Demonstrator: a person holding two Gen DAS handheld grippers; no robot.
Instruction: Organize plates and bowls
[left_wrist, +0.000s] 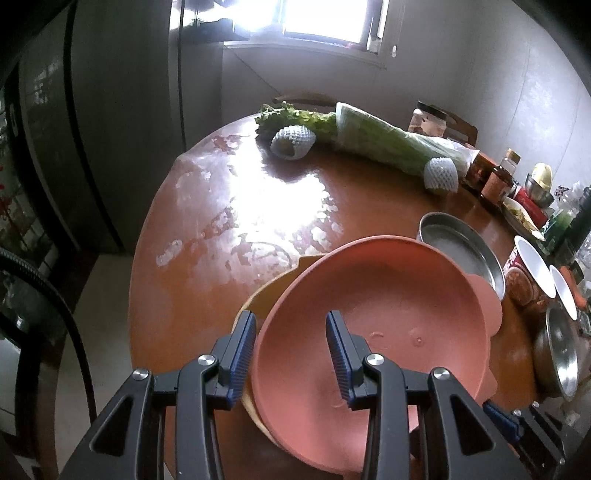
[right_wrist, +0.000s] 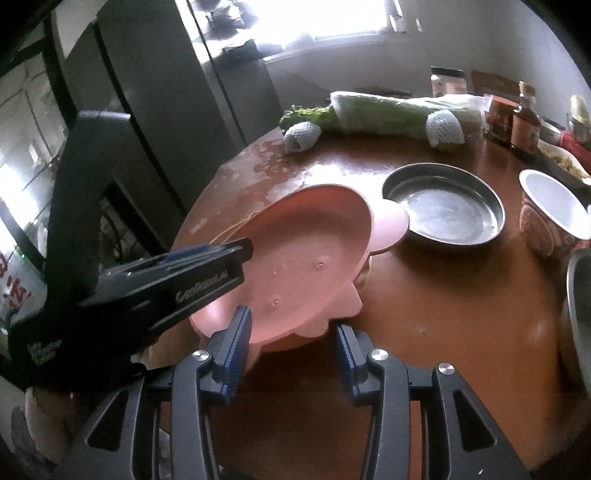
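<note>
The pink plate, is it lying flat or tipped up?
Tipped. The pink plate slants, its left edge raised at the left gripper, its right side low over the yellow dish beneath. Whether the gripper clamps it, cannot tell.

Home kitchen/dining area: round wooden worktop (left_wrist: 229, 206) with wrapped celery (left_wrist: 384, 144), foam-netted fruit (left_wrist: 293, 142), sauce jars (left_wrist: 495, 177), steel pan (right_wrist: 443, 203), instant-noodle cup (right_wrist: 550, 214); dark fridge (left_wrist: 92, 122) beside window (left_wrist: 328, 18).

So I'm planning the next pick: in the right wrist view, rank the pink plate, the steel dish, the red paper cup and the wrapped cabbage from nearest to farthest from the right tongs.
1. pink plate: tilted, directly ahead of the right tongs.
2. steel dish: beyond it, to the right.
3. red paper cup: far right.
4. wrapped cabbage: along the table's far edge.
</note>
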